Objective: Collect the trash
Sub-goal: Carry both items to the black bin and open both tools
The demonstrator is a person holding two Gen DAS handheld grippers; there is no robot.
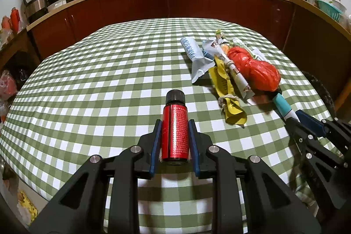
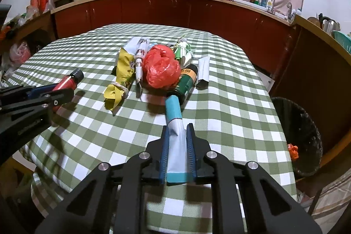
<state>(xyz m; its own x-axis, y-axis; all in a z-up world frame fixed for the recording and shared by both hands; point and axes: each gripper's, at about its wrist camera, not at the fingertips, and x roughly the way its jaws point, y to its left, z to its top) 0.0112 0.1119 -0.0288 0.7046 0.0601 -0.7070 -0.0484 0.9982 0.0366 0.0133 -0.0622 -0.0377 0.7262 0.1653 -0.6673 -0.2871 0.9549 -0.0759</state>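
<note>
My L gripper (image 1: 175, 135) clamps red bottle (image 1: 174, 127), R gripper (image 2: 178, 146) pinches teal tube (image 2: 175, 137); risk: smooth bottle slips en route to bin (image 2: 307, 128).

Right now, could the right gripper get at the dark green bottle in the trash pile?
Probably not yet: the right gripper is shut on a teal-and-white tube. The green bottle lies just ahead, its near side uncovered.

Your red plastic bag (image 2: 161, 68) covers the top of the green bottle (image 2: 186, 82) — its cap is hidden. The trash bin (image 2: 307, 137) sits partly behind the table edge (image 2: 278, 115), and the small print on the red bottle (image 1: 175, 135) is unreadable.
</note>
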